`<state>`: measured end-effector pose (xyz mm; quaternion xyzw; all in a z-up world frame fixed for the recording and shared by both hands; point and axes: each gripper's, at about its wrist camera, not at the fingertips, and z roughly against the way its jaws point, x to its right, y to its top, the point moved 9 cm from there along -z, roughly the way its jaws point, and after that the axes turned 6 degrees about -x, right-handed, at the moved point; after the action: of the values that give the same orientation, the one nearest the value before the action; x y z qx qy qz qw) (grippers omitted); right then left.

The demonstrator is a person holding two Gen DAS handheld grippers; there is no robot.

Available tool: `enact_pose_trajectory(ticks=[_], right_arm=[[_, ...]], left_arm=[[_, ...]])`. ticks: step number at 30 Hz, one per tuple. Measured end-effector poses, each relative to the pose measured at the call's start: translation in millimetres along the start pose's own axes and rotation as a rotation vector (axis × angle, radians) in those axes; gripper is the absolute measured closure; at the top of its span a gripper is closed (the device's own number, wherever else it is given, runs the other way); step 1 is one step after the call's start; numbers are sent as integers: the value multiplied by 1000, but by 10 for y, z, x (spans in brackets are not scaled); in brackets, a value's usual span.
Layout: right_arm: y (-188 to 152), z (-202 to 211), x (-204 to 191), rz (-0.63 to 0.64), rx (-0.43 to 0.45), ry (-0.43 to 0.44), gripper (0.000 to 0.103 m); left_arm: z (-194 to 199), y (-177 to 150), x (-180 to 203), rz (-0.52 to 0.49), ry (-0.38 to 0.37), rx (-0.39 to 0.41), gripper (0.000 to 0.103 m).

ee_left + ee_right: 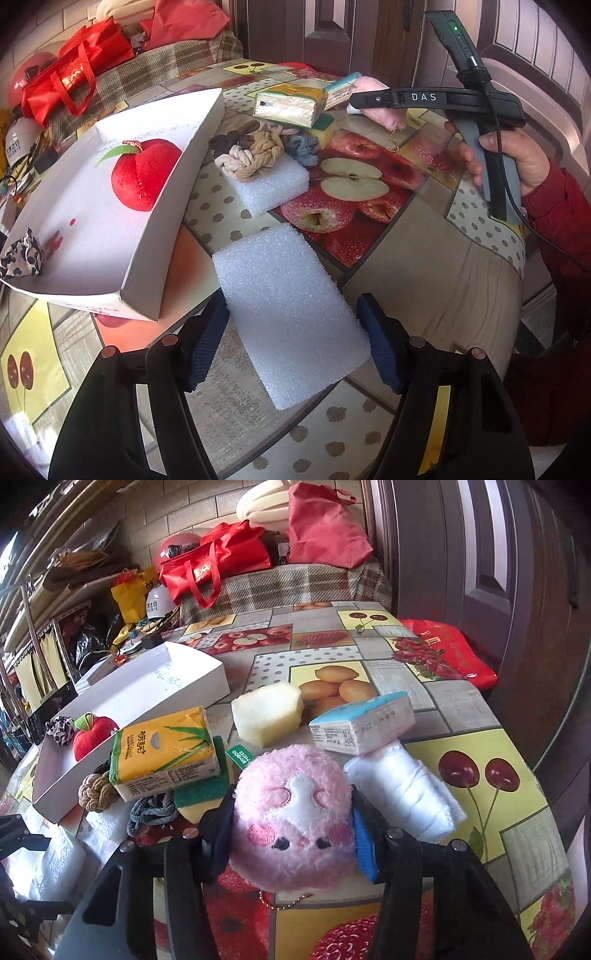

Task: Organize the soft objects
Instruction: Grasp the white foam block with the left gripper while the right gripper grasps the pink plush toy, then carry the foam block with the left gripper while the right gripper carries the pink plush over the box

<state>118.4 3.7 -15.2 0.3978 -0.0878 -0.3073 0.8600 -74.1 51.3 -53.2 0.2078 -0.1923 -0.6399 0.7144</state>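
Foam block sits clamped between the left tool pads, bare desk to its right. Only the right wrist view shows the right tool squeezing the pink plush, crowded ahead by tissue packs.

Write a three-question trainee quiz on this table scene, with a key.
1. True or false: the right gripper is closed on the pink plush.
2. What lies between the left gripper's pads? A) foam block B) tissue pack C) rope knot
3. Name the red toy in the white box.

Key: 1 true; 2 A; 3 plush apple.
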Motion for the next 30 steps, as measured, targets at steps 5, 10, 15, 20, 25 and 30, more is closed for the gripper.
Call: enact_pose_trajectory(ticks=[5, 10, 15, 20, 25, 30], right_arm=[[122, 391, 1, 3, 198, -63, 48], [190, 742, -75, -17, 377, -65, 48], [188, 873, -260, -18, 448, -39, 48], [196, 867, -431, 12, 461, -34, 48], [193, 850, -482, 11, 461, -30, 48], [161, 854, -537, -3, 470, -19, 48]], left_arm=[[318, 225, -7, -41, 53, 187, 32], [740, 389, -314, -11, 203, 453, 31], [942, 388, -740, 117, 298, 553, 31], [966, 342, -1015, 202, 330, 571, 31], [935, 352, -1109, 168, 426, 583, 31], [871, 341, -1172, 184, 438, 561, 31]])
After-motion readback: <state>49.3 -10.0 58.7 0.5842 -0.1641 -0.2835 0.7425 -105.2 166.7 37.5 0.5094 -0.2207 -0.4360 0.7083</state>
